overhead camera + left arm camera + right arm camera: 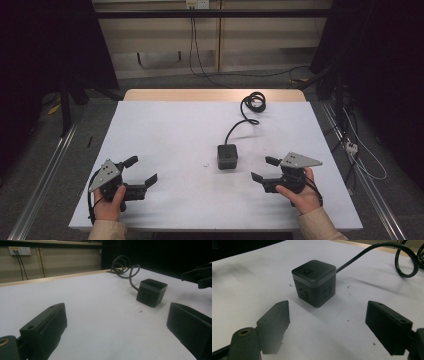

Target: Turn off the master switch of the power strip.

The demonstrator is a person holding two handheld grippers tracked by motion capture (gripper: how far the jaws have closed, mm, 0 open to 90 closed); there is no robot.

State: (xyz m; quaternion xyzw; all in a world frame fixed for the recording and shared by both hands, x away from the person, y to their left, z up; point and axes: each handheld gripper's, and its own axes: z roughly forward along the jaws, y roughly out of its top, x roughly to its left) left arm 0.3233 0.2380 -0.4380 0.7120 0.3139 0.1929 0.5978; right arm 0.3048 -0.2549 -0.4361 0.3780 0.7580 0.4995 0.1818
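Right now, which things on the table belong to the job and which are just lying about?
In the job:
- black cube power strip, nearest the right gripper, whose jaws are open
- its black cord, coiled at the table's far edge

Lying about:
- small white scrap left of the cube
- left gripper, open, off to the side

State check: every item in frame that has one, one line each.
power cube: upright on the table, button on top, nothing gripping it.
cable: attached to the cube, loosely coiled at the far edge.
left gripper: jaws open, nothing between them, aimed toward the cube.
right gripper: jaws open, nothing between them, just short of the cube.
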